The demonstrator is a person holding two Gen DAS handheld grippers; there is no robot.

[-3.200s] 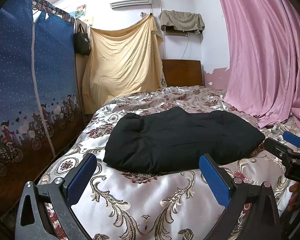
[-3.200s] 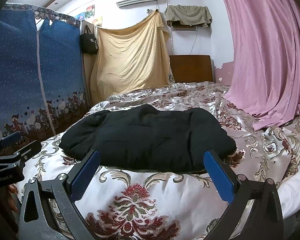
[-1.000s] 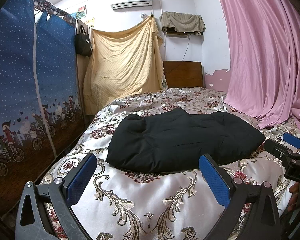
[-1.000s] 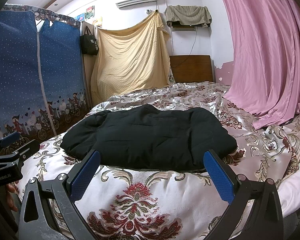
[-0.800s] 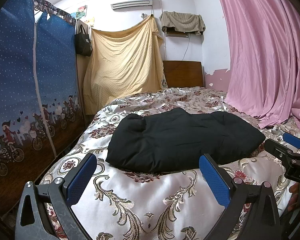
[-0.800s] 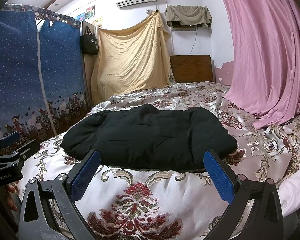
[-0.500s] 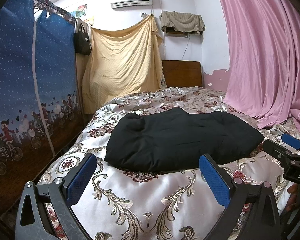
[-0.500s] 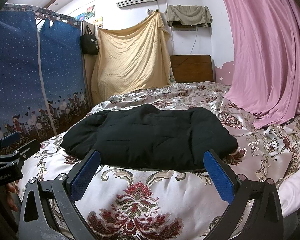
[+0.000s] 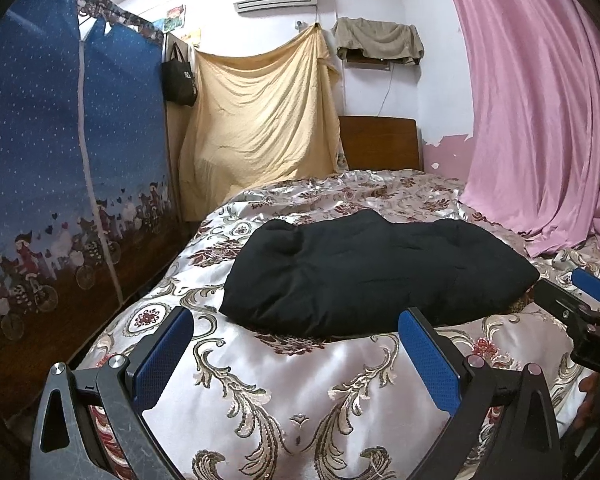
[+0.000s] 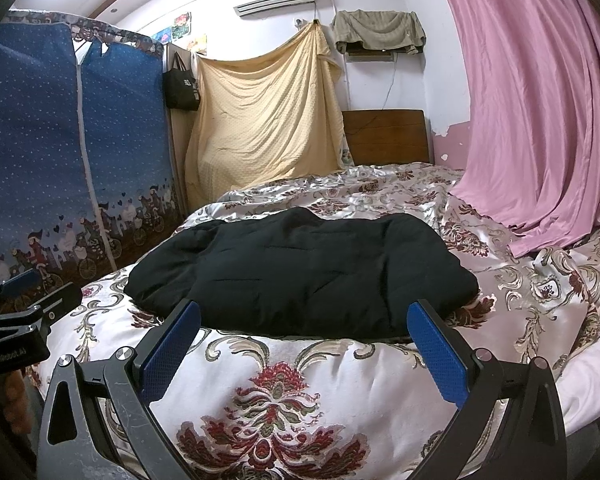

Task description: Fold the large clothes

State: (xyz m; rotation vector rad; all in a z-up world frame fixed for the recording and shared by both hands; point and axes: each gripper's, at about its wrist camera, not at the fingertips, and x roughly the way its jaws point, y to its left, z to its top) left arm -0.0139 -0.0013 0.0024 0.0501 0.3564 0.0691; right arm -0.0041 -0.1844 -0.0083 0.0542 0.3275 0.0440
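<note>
1. Black padded garment (image 9: 372, 270) lies folded in a thick bundle mid-bed, on the floral satin bedspread (image 9: 284, 392).
2. Left gripper (image 9: 296, 354) — jaws wide apart, holding nothing — hovers short of the bundle's near edge.
3. Right gripper (image 10: 304, 346) likewise, jaws spread and bare.
4. Pink curtain (image 10: 540, 100) hangs at right.

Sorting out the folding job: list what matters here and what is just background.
Job: black padded garment, left tool, right tool, both open.
Background: floral bedspread, pink curtain, yellow sheet, black bag.
</note>
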